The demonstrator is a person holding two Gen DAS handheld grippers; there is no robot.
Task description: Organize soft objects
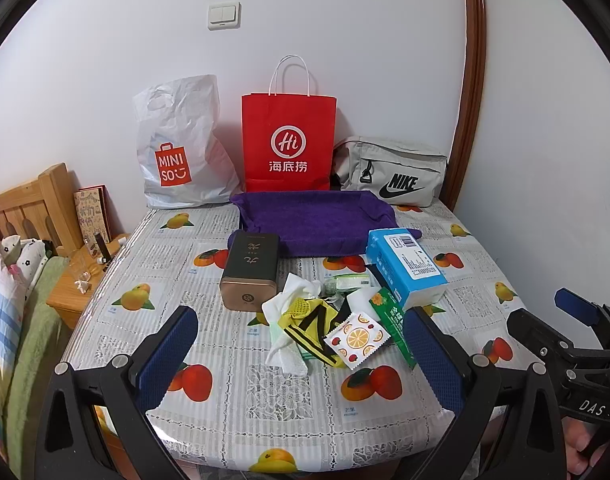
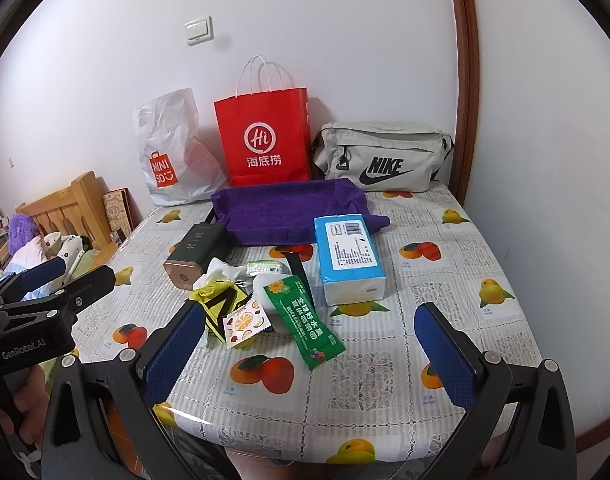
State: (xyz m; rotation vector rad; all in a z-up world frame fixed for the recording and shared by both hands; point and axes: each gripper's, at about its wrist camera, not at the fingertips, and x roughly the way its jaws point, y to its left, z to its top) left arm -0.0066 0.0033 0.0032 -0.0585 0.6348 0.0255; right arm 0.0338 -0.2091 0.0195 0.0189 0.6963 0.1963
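A: Status check, left to right. The left gripper [image 1: 301, 354] has its blue-padded fingers [image 1: 167, 354] spread wide with nothing between them. It hangs over the near edge of the desk [image 1: 265, 412] with the fruit-print cover.

B: Where does the target lie?

A: A loose heap sits ahead of the fingers, near but not touching. It holds a crumpled white tissue [image 1: 285, 320], a yellow-and-black striped fabric piece [image 1: 313, 328], a square citrus-print sachet [image 1: 355, 338] and a long green foil packet [image 2: 303, 322]. A dark rectangular tin with a bronze end [image 1: 249, 270] stands just left of the heap, and a blue-and-white soft tissue pack [image 2: 347, 258] just right of it. The purple towel-lined tray [image 1: 311, 222] lies behind them.

B: Right side?

A: The right gripper [image 2: 311, 354] is likewise spread and empty. The green packet lies between its finger lines, slightly ahead.

B: Hazards?

A: Judged risks:
1. The heap overlaps, so closing on the fabric may drag the sachet or tissue along.
2. Thin tissue may tear or slip from the pads.
3. The glossy cover may let flat packets slide away.
4. Both grippers converge on one heap and may collide.
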